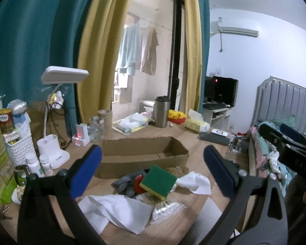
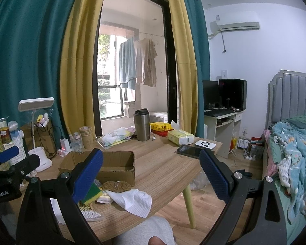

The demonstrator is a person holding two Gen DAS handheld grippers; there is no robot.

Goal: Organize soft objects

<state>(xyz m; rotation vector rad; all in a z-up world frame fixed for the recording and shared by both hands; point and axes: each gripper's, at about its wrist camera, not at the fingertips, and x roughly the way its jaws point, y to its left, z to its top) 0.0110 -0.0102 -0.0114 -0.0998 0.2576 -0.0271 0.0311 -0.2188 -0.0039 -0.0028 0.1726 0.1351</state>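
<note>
A green and yellow sponge point(image 1: 158, 181) tops a small pile at the near edge of the wooden table point(image 2: 163, 163), over a grey glove point(image 1: 126, 181), a red lid point(image 1: 138, 182) and white paper towels point(image 1: 116, 210). My left gripper point(image 1: 153, 161) hangs open just above this pile, holding nothing. Behind the pile lies an open, shallow cardboard box point(image 1: 144, 155). In the right wrist view the sponge point(image 2: 92, 194), a brown scouring pad point(image 2: 116, 185), a paper towel point(image 2: 134, 201) and the box point(image 2: 104, 167) show lower left. My right gripper point(image 2: 151, 165) is open over the table's right part, apart from them.
A white desk lamp point(image 1: 53, 155), pill bottles point(image 1: 39, 164) and a white basket point(image 1: 20, 151) crowd the table's left. A steel tumbler point(image 2: 141, 125), tissue pack point(image 2: 180, 136) and phone point(image 2: 188, 150) stand at the back right. A bed point(image 2: 291, 153) is on the right. A knee point(image 2: 149, 232) is below.
</note>
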